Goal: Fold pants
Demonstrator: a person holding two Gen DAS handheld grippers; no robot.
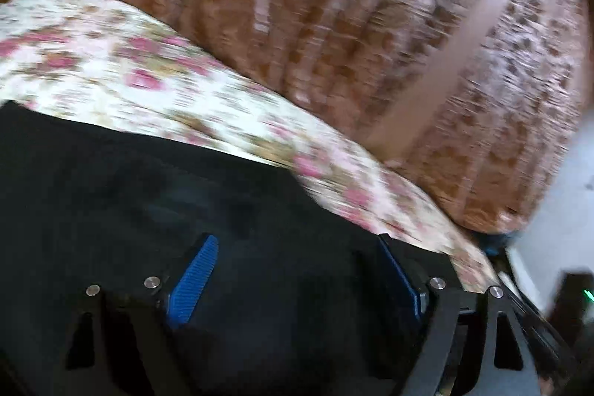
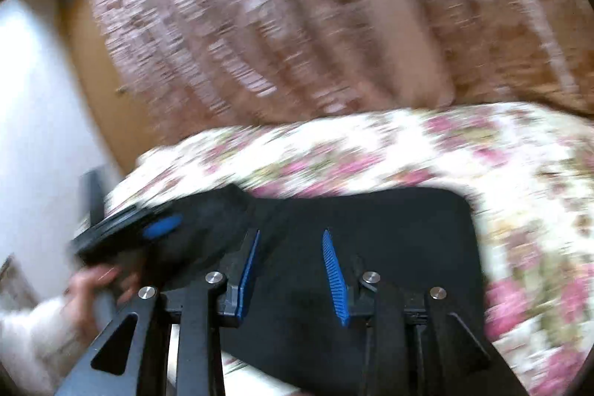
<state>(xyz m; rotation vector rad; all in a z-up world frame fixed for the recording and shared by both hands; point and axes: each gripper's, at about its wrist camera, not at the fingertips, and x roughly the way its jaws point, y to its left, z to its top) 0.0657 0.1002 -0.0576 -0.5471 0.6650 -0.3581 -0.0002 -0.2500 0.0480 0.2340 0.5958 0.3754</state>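
The black pants (image 1: 130,180) lie on a floral bedsheet (image 1: 122,62) and fill the lower half of the left wrist view. My left gripper (image 1: 297,238) hovers over them, its blue pads (image 1: 193,281) wide apart and nothing pinched; it is open. In the right wrist view the pants (image 2: 408,229) form a flat dark rectangle with a rumpled corner at the left. My right gripper (image 2: 291,232) is above them with a clear gap between its pads (image 2: 334,277); it is open. The left gripper (image 2: 159,225) and a hand (image 2: 100,284) show beside that corner. Both views are blurred.
A brown and white patterned curtain (image 1: 334,25) hangs behind the bed. The bed's edge drops off at the right of the left wrist view, beside pale floor (image 1: 564,210) and a dark device with a green light (image 1: 586,292). A white wall (image 2: 37,99) stands at the left.
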